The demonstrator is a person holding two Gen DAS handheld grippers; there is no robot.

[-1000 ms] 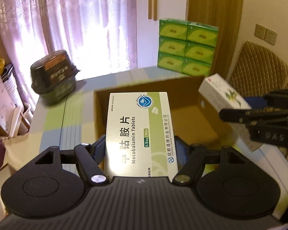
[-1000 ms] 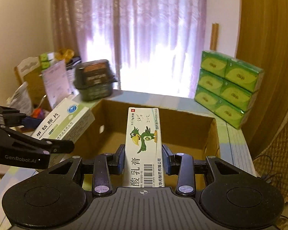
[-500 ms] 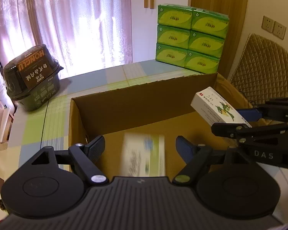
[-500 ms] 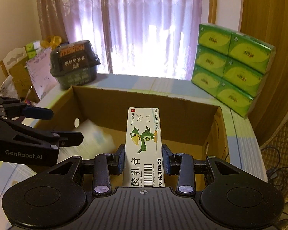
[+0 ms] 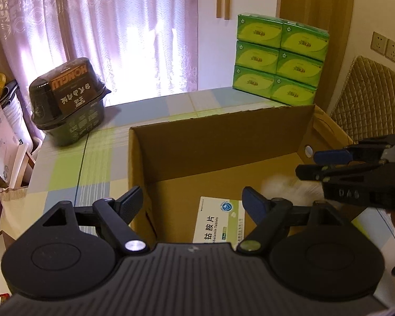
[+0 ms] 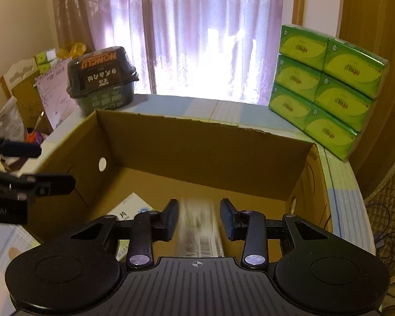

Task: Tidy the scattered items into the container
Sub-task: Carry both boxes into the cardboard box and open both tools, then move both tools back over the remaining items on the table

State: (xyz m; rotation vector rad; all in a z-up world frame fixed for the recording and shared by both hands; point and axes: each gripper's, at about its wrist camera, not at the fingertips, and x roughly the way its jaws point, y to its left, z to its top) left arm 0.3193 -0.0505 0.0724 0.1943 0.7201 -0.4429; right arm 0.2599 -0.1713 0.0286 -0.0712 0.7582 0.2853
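While I hover over the cardboard box [image 5: 218, 142], my left gripper [image 5: 193, 202] spread and empty, tablet box [image 5: 218, 223] flat on the box floor, my right gripper [image 6: 198, 214] released, blurred ointment carton [image 6: 200, 226] between its fingers.

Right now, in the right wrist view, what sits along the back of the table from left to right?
Black food container → far wall of the cardboard box → stack of green tissue packs.

A white-and-green tablet box [image 5: 218, 221] is laid flat in the open brown cardboard carton [image 5: 223, 142]; stacked green tissue packs [image 5: 279, 60] are set behind it, right.
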